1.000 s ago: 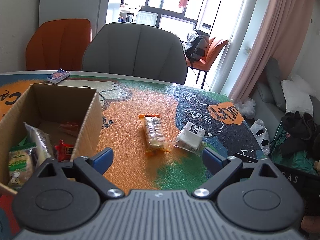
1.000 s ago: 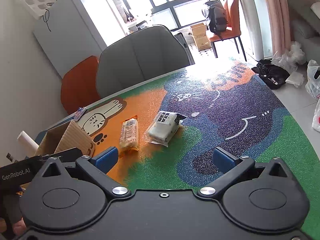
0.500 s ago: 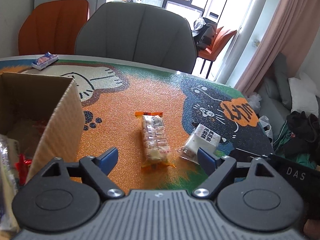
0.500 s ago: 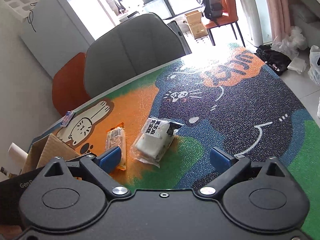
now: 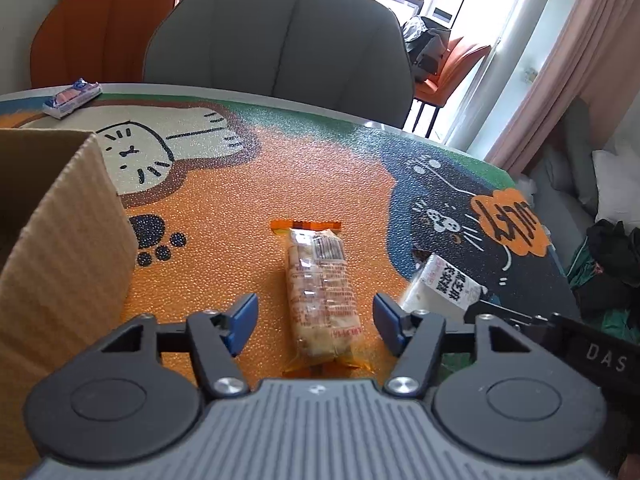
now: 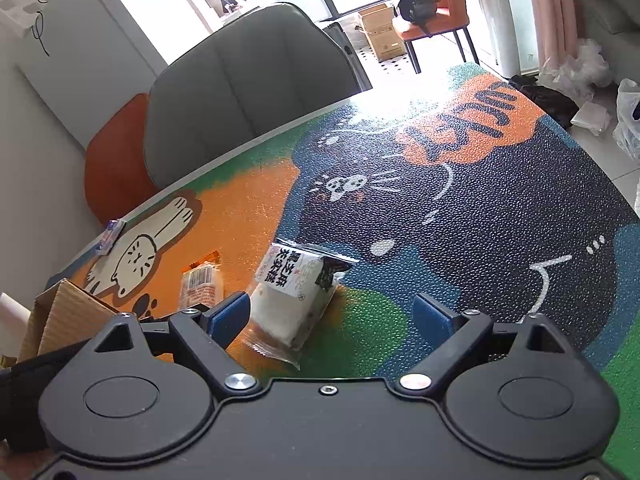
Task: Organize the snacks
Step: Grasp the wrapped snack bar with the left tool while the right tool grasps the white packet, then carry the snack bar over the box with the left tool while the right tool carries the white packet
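Note:
An orange-edged cracker pack [image 5: 320,292] lies on the printed table mat, its near end between the fingers of my open left gripper [image 5: 316,316]. A white pack with black print [image 5: 444,284] lies to its right. In the right wrist view my open right gripper [image 6: 332,316] is low over that white pack [image 6: 292,300], which sits by my left finger; the cracker pack [image 6: 200,286] lies beyond it. A cardboard box [image 5: 60,240] stands at the left; its inside is hidden.
A small blue-and-white pack [image 5: 72,98] lies at the table's far left edge. A grey chair [image 5: 280,40] and an orange chair [image 5: 100,28] stand behind the table. The table edge curves away at the right, with bags and clothes on the floor beyond.
Both grippers have moved forward and down toward the snacks. The left one has shifted right past the box and now straddles the cracker pack; the right one has closed in on the white pack.

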